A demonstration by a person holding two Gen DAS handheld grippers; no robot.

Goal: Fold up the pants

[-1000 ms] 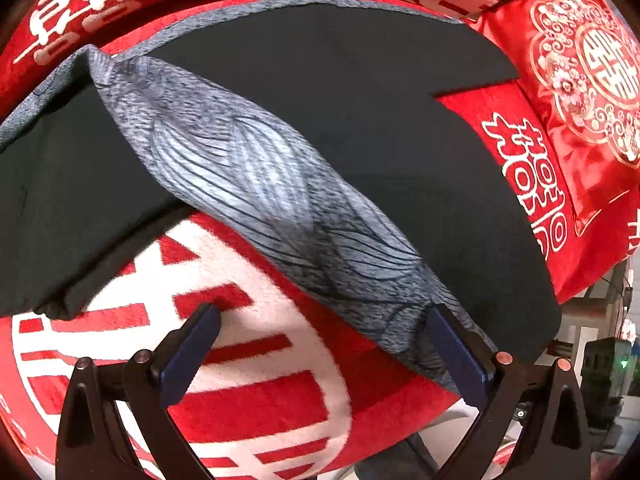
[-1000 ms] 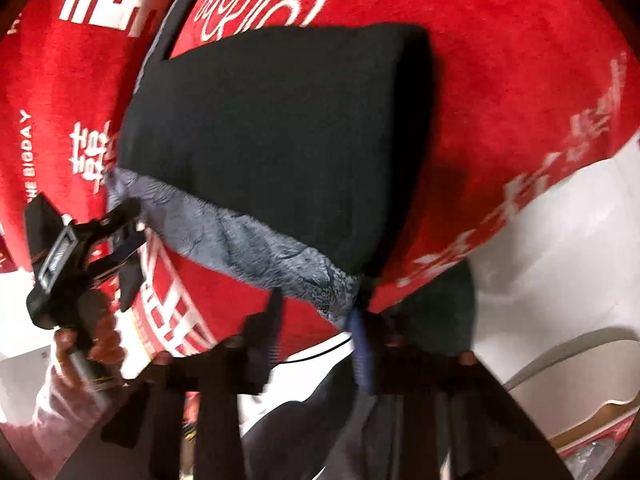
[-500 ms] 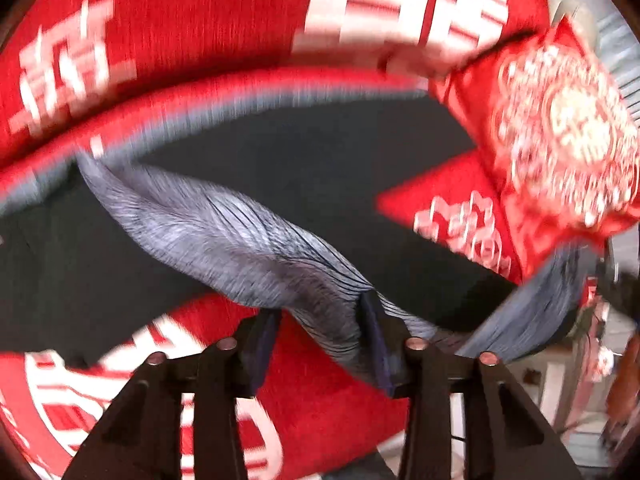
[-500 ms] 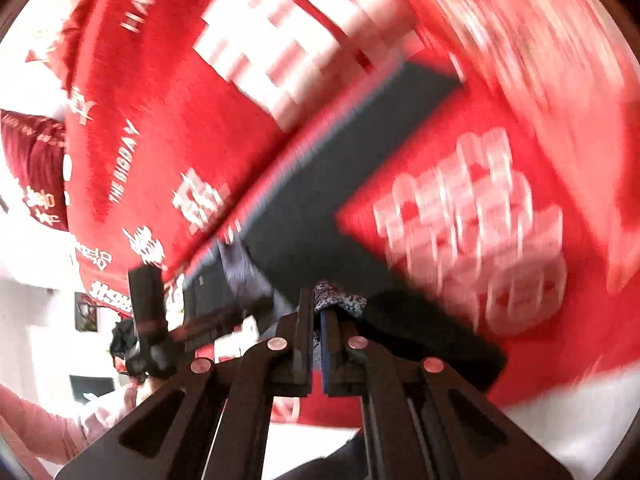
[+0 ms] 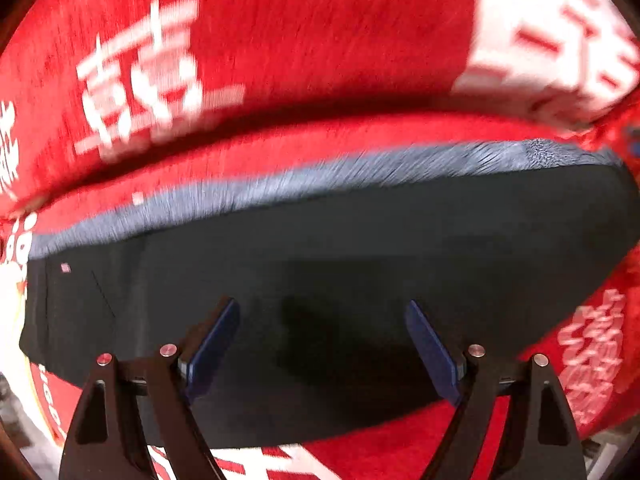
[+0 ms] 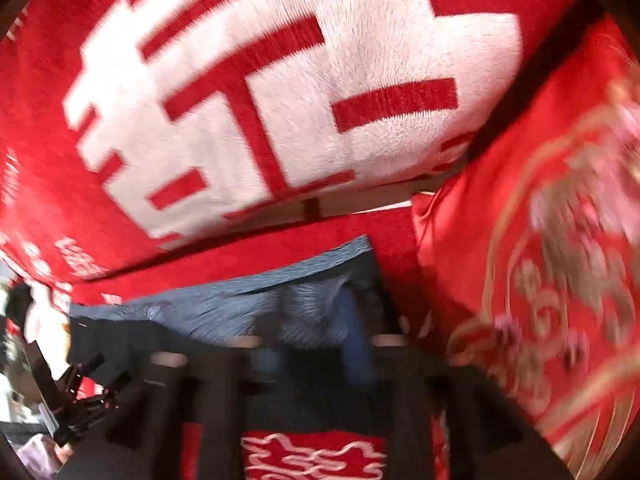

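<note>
A red blanket (image 5: 280,32) with big white characters fills both views, spread under everything. On it lie the pants (image 5: 360,264), a broad dark panel across the middle and lower part of my left view, with a grey patterned band along their upper edge. In my right view a red embroidered cushion (image 6: 540,240) fills the right side, just beside the grey corner of the pants. My left gripper (image 5: 322,340) hovers over the dark cloth, jaws apart and opening, nothing between them. My right gripper (image 6: 304,364) is blurred at the lower centre, opening; I cannot tell whether cloth is between its jaws.
</note>
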